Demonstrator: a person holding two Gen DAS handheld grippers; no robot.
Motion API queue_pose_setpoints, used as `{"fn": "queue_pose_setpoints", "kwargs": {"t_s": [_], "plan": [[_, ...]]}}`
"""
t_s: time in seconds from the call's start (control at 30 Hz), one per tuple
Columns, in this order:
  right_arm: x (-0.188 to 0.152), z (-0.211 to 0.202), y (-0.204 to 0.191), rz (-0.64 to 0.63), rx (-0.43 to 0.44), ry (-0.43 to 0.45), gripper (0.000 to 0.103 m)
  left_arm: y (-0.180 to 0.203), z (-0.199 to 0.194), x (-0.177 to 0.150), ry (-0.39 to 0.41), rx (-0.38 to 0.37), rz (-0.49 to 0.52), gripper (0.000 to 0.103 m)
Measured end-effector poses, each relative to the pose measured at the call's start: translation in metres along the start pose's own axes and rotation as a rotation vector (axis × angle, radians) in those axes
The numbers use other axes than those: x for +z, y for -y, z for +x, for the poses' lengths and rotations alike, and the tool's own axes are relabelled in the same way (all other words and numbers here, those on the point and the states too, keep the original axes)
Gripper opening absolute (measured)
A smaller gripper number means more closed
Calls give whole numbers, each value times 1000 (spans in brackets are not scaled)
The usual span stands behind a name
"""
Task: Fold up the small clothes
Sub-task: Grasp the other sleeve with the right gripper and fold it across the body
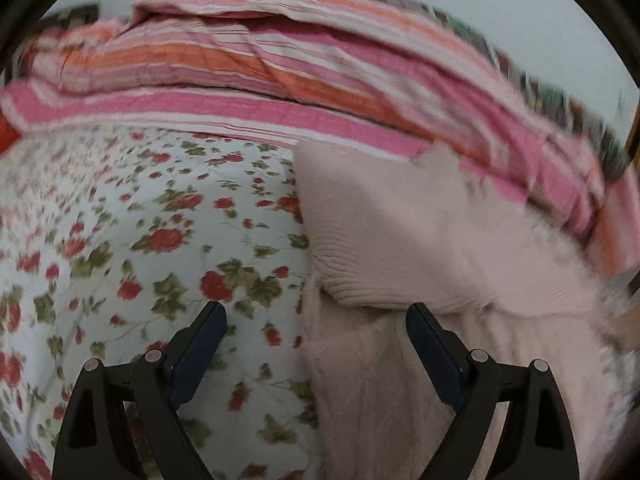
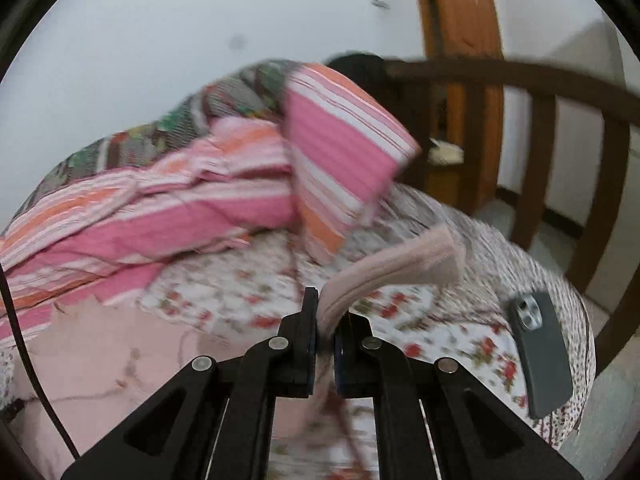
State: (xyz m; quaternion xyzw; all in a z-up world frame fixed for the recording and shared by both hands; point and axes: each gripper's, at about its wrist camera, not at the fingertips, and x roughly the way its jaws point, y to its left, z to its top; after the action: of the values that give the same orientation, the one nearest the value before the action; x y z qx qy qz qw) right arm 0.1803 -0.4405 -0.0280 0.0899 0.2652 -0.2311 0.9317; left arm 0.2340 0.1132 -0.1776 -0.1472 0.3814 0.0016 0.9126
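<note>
The pale pink knit sweater [image 1: 432, 240] lies on the bed, its body spread flat near the striped quilt, with one ribbed cuff folded over the torso in the left wrist view. The right gripper [image 2: 326, 320] is clamped on a sleeve [image 2: 400, 260]: the ribbed band rises out of the closed jaws and arcs away to the right, lifted clear of the sheet. The left gripper [image 1: 316, 316] hangs above the sweater's near edge with its jaws spread wide and nothing between them; one finger is over the sheet, the other over the knit.

The sweater looks light, soft and limp, with a fuzzy nap that should give the pads good purchase. It probably drapes and stretches rather than holding a crease, so I would take it at the ribbed cuffs, hem or shoulder seam, where the knit is thicker, and lay each fold down instead of dragging it.

Beneath it is a white bedsheet [image 1: 140, 240] printed with red roses and green leaves, soft and likely to ruck if the cloth is pulled. A rumpled pink, orange and white striped quilt [image 1: 280, 76] is heaped along the far side. A dark-cased phone [image 2: 540, 350] rests near the mattress corner, well apart from the sweater. Beyond stand a dark wooden footboard rail [image 2: 520, 80], a brown wooden door [image 2: 460, 20] and a plain white wall [image 2: 160, 40].
</note>
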Motion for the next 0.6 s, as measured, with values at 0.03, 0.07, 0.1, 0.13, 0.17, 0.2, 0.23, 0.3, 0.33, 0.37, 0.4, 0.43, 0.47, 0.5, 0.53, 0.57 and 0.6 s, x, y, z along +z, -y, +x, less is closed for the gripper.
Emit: {"fn": "queue_pose_setpoints", "kwargs": {"t_s": [0.03, 0.07, 0.1, 0.13, 0.17, 0.2, 0.23, 0.3, 0.33, 0.37, 0.4, 0.43, 0.47, 0.5, 0.53, 0.57, 0.6], "plan": [[4, -5, -18, -18, 12, 6, 6, -7, -5, -1, 8, -20, -26, 91], [8, -10, -37, -36, 27, 14, 6, -14, -9, -1, 16, -30, -44, 91], [12, -15, -59, -57, 42, 23, 6, -21, -14, -2, 25, -35, -54, 91], [15, -20, -82, -81, 62, 29, 6, -29, -20, -4, 37, -6, -52, 91], [17, -23, -105, -104, 83, 32, 6, -34, -22, -5, 42, 41, -41, 91], [18, -28, -139, -141, 118, 35, 6, -40, -26, -7, 51, 101, -14, 91], [17, -31, -162, -165, 140, 38, 6, -45, -30, -7, 65, 127, 5, 91], [11, -38, -215, -219, 199, 45, 6, -56, -34, -7, 77, 138, 8, 91], [5, -42, -246, -248, 242, 42, 6, -63, -33, -6, 71, 135, -3, 91], [-1, -44, -271, -272, 279, 35, 6, -68, -31, -7, 65, 126, -16, 91], [-10, -46, -300, -300, 319, 24, 6, -72, -27, -8, 59, 103, -29, 91], [-21, -47, -327, -331, 351, 8, 6, -76, -25, -9, 63, 87, -37, 93], [-32, -47, -351, -361, 372, -8, 6, -75, -24, -9, 70, 85, -38, 93], [-48, -47, -378, -395, 388, -27, 6, -71, -24, -9, 78, 87, -29, 94], [-59, -47, -397, -417, 399, -39, 6, -67, -23, -9, 80, 70, -15, 94], [-70, -45, -413, -437, 412, -51, 6, -67, -24, -10, 74, 56, -10, 94], [-84, -40, -431, -465, 430, -72, 6, -69, -23, -10, 72, 50, -14, 94]]}}
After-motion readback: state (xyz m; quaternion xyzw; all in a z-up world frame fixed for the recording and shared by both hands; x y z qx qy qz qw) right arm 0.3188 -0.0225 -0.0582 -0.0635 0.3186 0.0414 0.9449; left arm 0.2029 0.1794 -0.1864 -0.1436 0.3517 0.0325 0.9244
